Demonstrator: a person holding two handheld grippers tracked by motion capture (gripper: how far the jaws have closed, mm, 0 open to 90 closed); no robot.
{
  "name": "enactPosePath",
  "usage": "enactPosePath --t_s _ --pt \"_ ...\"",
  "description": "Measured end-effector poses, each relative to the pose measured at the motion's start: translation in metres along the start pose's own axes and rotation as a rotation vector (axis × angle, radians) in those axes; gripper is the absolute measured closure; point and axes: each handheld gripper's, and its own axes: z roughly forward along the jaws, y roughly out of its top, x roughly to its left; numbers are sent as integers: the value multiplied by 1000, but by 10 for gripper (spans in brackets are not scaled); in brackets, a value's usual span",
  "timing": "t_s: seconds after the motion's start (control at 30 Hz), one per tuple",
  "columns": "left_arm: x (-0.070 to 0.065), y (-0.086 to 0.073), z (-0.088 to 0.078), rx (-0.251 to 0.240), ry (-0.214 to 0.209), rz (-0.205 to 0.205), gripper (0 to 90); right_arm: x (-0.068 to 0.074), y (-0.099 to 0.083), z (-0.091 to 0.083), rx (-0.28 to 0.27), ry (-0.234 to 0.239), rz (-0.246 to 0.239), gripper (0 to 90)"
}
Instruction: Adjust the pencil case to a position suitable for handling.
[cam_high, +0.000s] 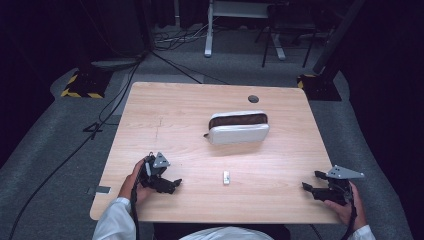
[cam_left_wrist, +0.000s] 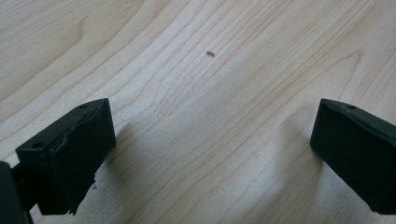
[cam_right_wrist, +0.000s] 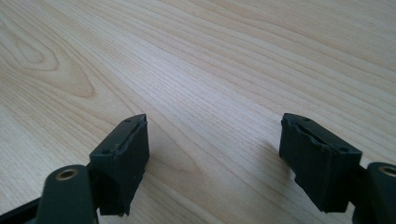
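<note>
Both grippers, left (cam_high: 167, 183) and right (cam_high: 314, 187), are held spread and empty near the table (cam_high: 165, 107) edge. Between them a small white object (cam_high: 226, 177) is left lying, a pouch (cam_high: 238, 128) beyond. Being small and flat, it could be nudged away.

A pale wood bench (cam_high: 175, 120) carries a white pouch (cam_high: 238, 128) with a dark brown open top, lying right of centre toward the far side. A small white block (cam_high: 226, 177) (too small to identify) lies on the near part, well apart from the pouch. A dark round hole (cam_high: 253, 98) sits near the far edge. On the grey floor (cam_high: 45, 150), black cables (cam_high: 115, 100) trail at the left, and a yellow-and-black striped base (cam_high: 82, 85) stands at the far left.
</note>
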Motion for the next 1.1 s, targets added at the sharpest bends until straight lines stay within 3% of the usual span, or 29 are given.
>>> enactPosePath --t_s 0.37,0.53,0.6,0.7,1.1 --pt "-1 -4 -3 -1 -19 11 5 1 1 1 2 15 0 254" --pt "-3 -8 -6 -1 -25 21 5 10 5 3 3 18 -62 257" --pt "-3 -8 -7 -1 -26 24 5 15 10 7 25 55 -32 256" --pt "-3 -8 -7 2 -33 27 5 30 18 15 35 87 -63 261" --pt "-4 -8 -7 0 -21 22 6 91 60 60 41 294 -258 249"
